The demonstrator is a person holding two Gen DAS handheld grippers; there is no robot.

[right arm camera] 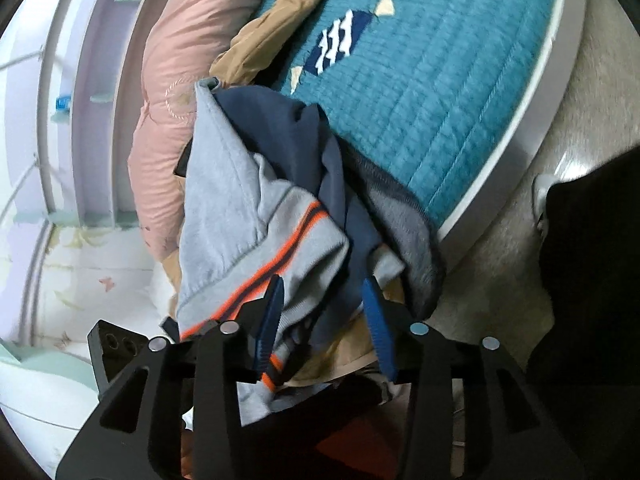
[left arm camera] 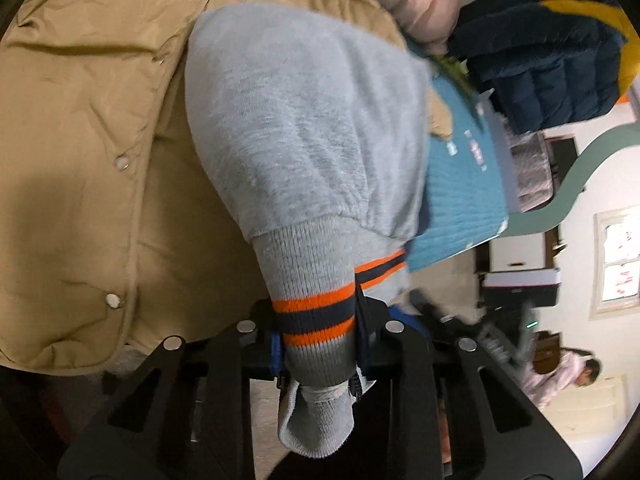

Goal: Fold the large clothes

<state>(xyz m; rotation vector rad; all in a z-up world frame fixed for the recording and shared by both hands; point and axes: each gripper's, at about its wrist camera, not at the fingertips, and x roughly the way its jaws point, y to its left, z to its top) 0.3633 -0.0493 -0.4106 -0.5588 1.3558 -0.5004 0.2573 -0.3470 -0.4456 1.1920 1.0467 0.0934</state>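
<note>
A grey sweatshirt (left arm camera: 296,120) lies over a tan snap-button jacket (left arm camera: 80,160). Its ribbed cuff (left arm camera: 316,312), ringed with orange and navy stripes, is pinched between the fingers of my left gripper (left arm camera: 320,320), which is shut on it. In the right wrist view the same grey and navy sweatshirt (right arm camera: 228,208), with an orange stripe, is bunched at the bed's edge. My right gripper (right arm camera: 322,284) stands open around a loose fold of it; the blue pads (right arm camera: 376,320) are apart and do not squeeze the cloth.
A teal quilted bedspread (right arm camera: 440,80) covers the bed, which has a white rim (right arm camera: 532,120). A pink puffer (right arm camera: 172,100) and a navy and yellow puffer (left arm camera: 540,60) lie at the far side. A person (left arm camera: 560,380) is in the room behind. Pale floor (right arm camera: 580,80) borders the bed.
</note>
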